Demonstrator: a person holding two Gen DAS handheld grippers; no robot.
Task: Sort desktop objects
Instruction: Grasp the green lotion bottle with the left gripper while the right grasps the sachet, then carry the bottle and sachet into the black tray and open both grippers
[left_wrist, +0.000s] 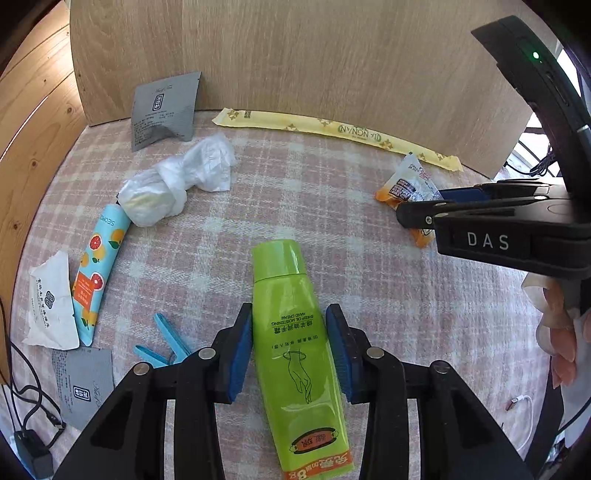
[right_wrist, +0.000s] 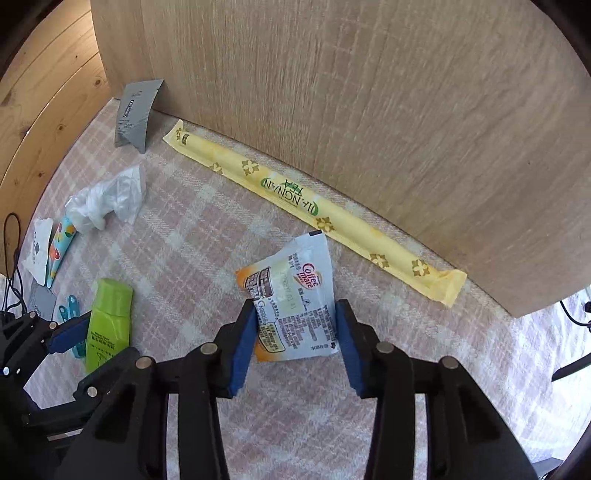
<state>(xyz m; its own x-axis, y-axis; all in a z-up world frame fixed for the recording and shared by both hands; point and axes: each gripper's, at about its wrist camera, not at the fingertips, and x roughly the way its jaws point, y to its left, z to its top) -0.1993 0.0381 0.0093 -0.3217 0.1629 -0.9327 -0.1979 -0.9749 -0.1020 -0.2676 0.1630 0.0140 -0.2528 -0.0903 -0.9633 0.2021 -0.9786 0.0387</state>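
The tablecloth (left_wrist: 332, 206) is a woven, matt cloth with a slightly rough pink plaid weave. The panel (left_wrist: 295, 55) behind is pale wood grain, smooth and matt. The green tube (left_wrist: 291, 332) is glossy plastic, catching the light near its cap. The long yellow packet (right_wrist: 314, 206) looks like soft, faintly shiny film, and the creamer sachet (right_wrist: 295, 299) is shiny and wrinkled. The white bag (left_wrist: 177, 184) is thin crinkly plastic. Both grey sachets (left_wrist: 162, 110) look matt. The gripper pads (left_wrist: 240, 354) are matt blue rubbery stuff on black plastic.
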